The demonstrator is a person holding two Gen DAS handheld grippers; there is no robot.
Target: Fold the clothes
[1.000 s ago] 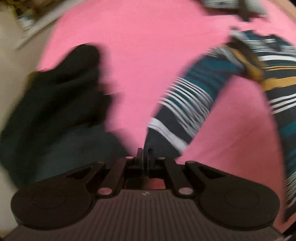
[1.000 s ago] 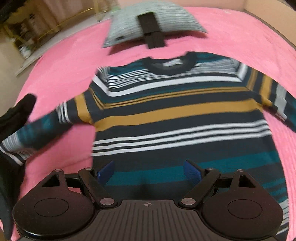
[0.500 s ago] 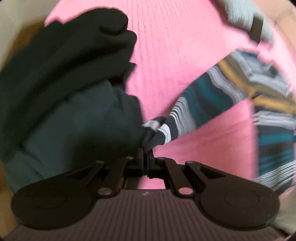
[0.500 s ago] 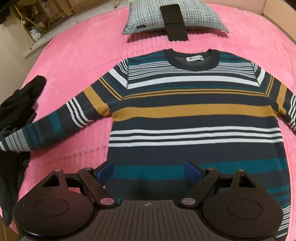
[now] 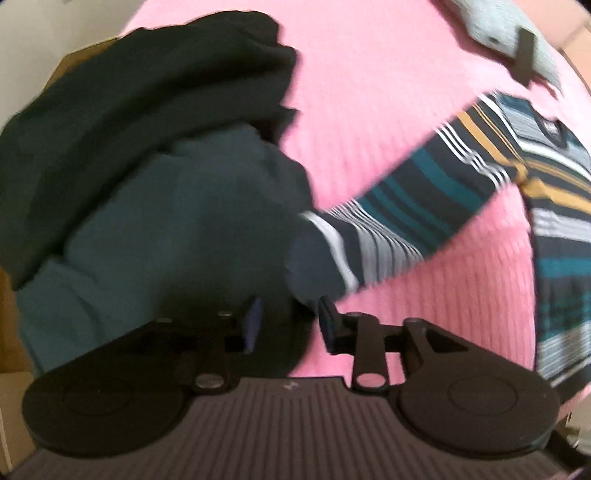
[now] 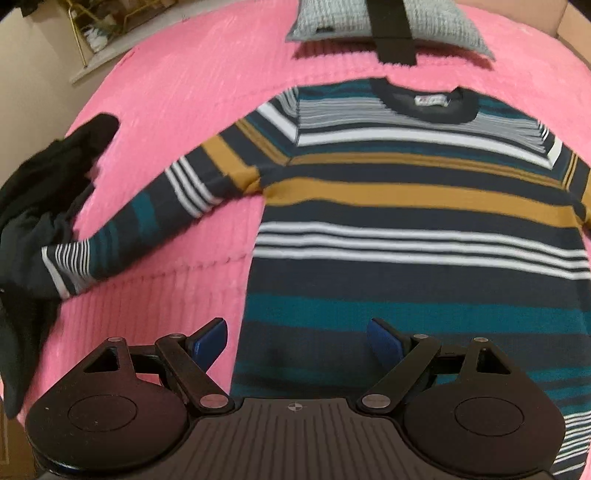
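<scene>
1. At 9 o'clock in the right wrist view a dark clothes pile (image 6: 40,206) lies on the pink bedspread (image 6: 177,110); in the left wrist view this pile (image 5: 147,166) fills the 9 to 11 o'clock part.
2. The left gripper (image 5: 290,325) has its jaws opening. The sweater's cuff (image 5: 314,269) lies just ahead of the tips, at the gap's far end; the pads do not press on it.
3. The cuff touches the pile's edge, and the sleeve (image 5: 417,199) runs from it toward 2 o'clock to the body.
4. The sweater (image 6: 424,229), striped navy, teal, white and mustard, lies flat on the bedspread, neck toward 12 o'clock, its sleeve (image 6: 159,218) stretched out toward 8 o'clock.
5. The right gripper (image 6: 299,336) stands wide open over the sweater's lower edge, holding nothing; its left pad is above bare bedspread, its right pad above the fabric.
6. At 12 o'clock a grey pillow (image 6: 332,18) lies beyond the collar, with a black flat object (image 6: 393,33) on it.
</scene>
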